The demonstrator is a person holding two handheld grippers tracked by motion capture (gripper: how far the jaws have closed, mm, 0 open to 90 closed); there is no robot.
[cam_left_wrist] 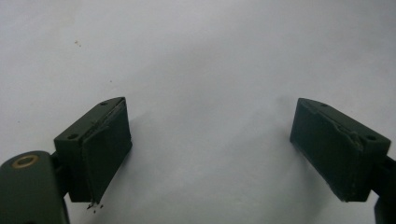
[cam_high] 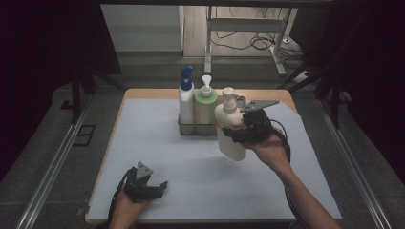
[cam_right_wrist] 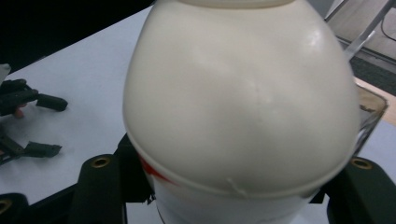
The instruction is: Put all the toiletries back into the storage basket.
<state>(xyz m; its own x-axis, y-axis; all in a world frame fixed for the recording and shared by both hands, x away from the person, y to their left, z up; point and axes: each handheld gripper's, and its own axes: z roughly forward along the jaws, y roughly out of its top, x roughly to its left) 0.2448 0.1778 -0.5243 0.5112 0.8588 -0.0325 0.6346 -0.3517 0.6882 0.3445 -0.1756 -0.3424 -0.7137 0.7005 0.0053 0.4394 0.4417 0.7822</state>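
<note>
Gripping cream pump bottle (cam_high: pixel 230 131) w/ red label mark, right claw (cam_high: pixel 239 128); left claw (cam_high: pixel 160 187) released, no legible text

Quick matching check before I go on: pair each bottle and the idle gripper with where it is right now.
Things:
1. cream pump bottle
2. blue-capped bottle
3. green bottle
4. left gripper

Places:
A. left end of the metal rack
B. low over the white mat, open
C. held in the right gripper
D. middle of the rack

Pairs: 1-C, 2-A, 3-D, 4-B
</note>
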